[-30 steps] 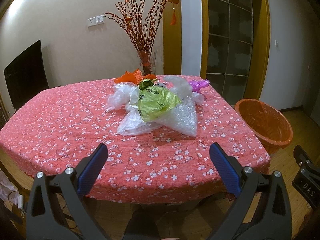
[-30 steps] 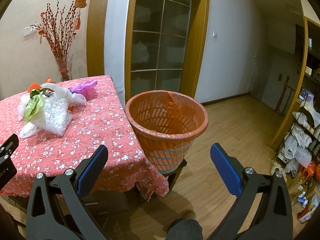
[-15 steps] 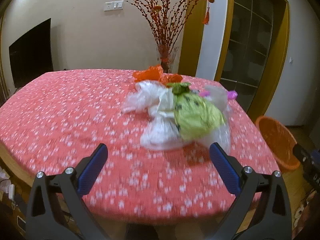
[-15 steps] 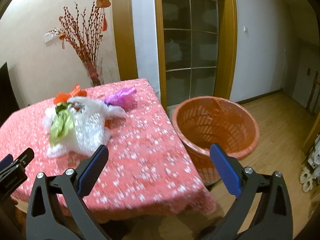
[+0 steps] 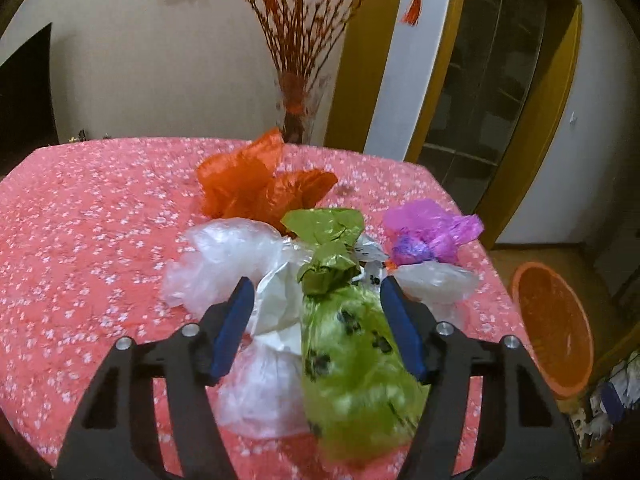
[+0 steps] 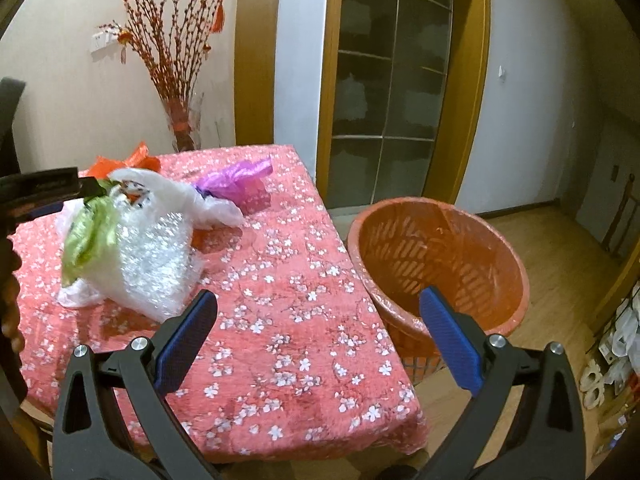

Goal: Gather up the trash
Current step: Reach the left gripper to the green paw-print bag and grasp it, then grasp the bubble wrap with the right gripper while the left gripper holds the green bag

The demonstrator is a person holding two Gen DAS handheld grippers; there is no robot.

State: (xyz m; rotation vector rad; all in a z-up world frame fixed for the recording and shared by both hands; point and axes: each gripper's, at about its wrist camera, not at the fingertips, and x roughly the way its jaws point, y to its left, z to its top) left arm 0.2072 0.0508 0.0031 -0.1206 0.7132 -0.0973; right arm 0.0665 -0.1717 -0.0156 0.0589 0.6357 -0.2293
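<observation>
A: Closing on the green bag (image 5: pixel 352 344), top of the trash pile (image 5: pixel 256 280) mid-worktop (image 5: pixel 80 216). Left tool (image 5: pixel 316 300) jaws just narrowing, bag between, not pinched yet.

B: Right tool (image 6: pixel 316 320)?

A: Wide apart, empty, near the orange basket (image 6: pixel 436 256). Next: finish the squeeze, lift, carry to the basket.

No lettering, label, brand or number can be read anywhere; the green bag (image 5: pixel 352 364) carries only dark paw-print marks.
</observation>
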